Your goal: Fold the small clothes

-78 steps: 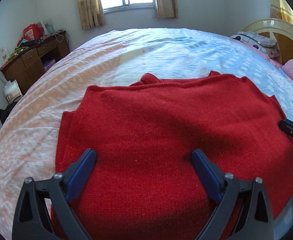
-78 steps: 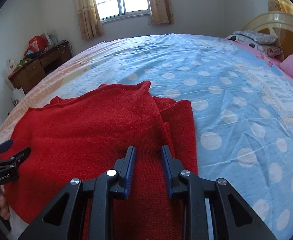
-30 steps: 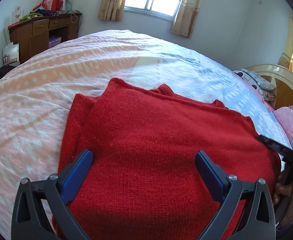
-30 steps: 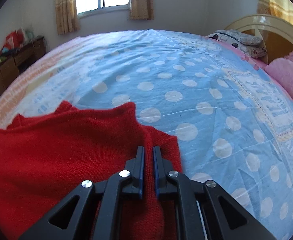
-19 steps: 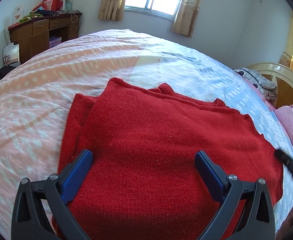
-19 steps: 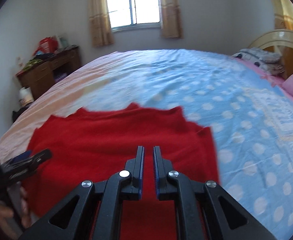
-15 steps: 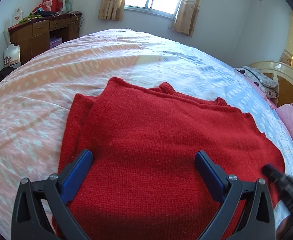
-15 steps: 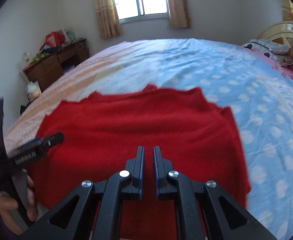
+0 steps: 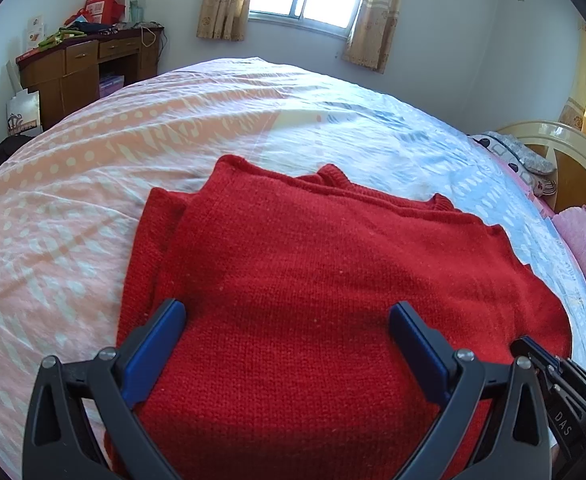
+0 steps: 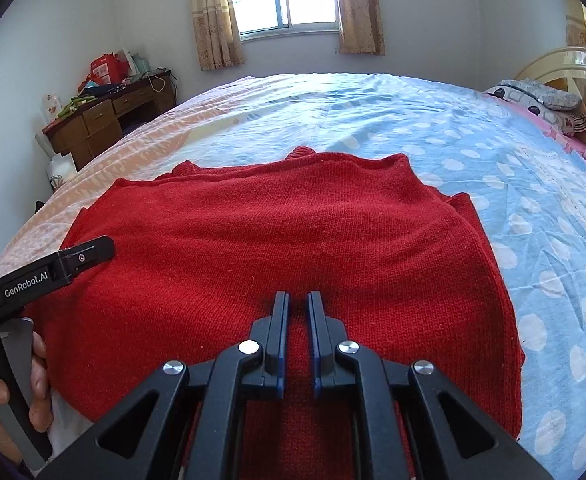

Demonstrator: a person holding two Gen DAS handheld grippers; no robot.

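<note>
Sweater (image 10: 293,232) lay folded; your right gripper (image 10: 298,320), closed and empty, moved from its right edge to its near hem.

You can read "GenRobot.AI" in white on the black side of the left gripper (image 10: 45,276), seen from the right wrist view. From the left wrist view, white letters "DAS" show on the black body of the right gripper (image 9: 561,420) at the lower right edge. Print on the red boxes (image 9: 101,6) and the white bag (image 9: 23,114) by the desk is too small for you to read.
</note>
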